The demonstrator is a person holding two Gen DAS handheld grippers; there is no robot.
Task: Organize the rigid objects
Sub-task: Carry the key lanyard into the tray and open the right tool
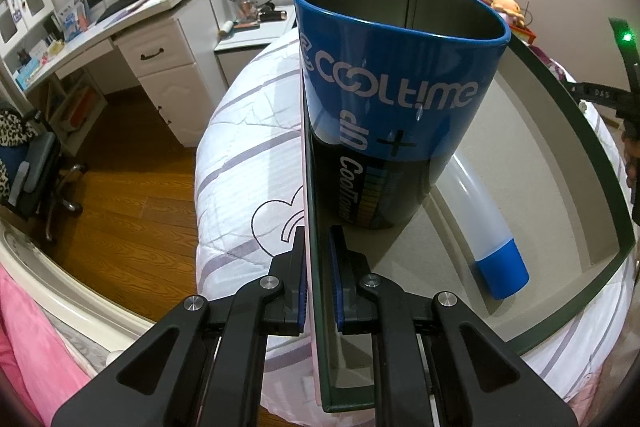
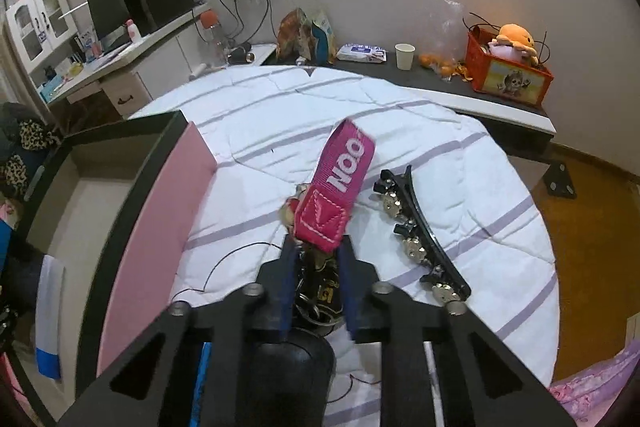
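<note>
**Both grippers closed: left on the box wall, right on a keychain**

Left gripper (image 1: 318, 267): I hold it level and pointing forward along the side wall of the box (image 1: 560, 99), one finger outside the pink face and one inside, jaws pinched on that wall. Inside the box stand a blue cup (image 1: 396, 83), upright against the gripped wall, and a white tube with a blue cap (image 1: 486, 223), lying on the floor just beside the cup. The box rests on a striped quilt (image 1: 240, 147).

Right gripper (image 2: 316, 259): I hold it tilted down over the quilt, jaws nearly closed on a keychain; its pink strap (image 2: 340, 183) rises forward from between the fingers, with dark metal parts below it. A black hair clip (image 2: 420, 231) lies on the quilt just right of the strap, apart from it. The box sits to the left of this gripper.
</note>
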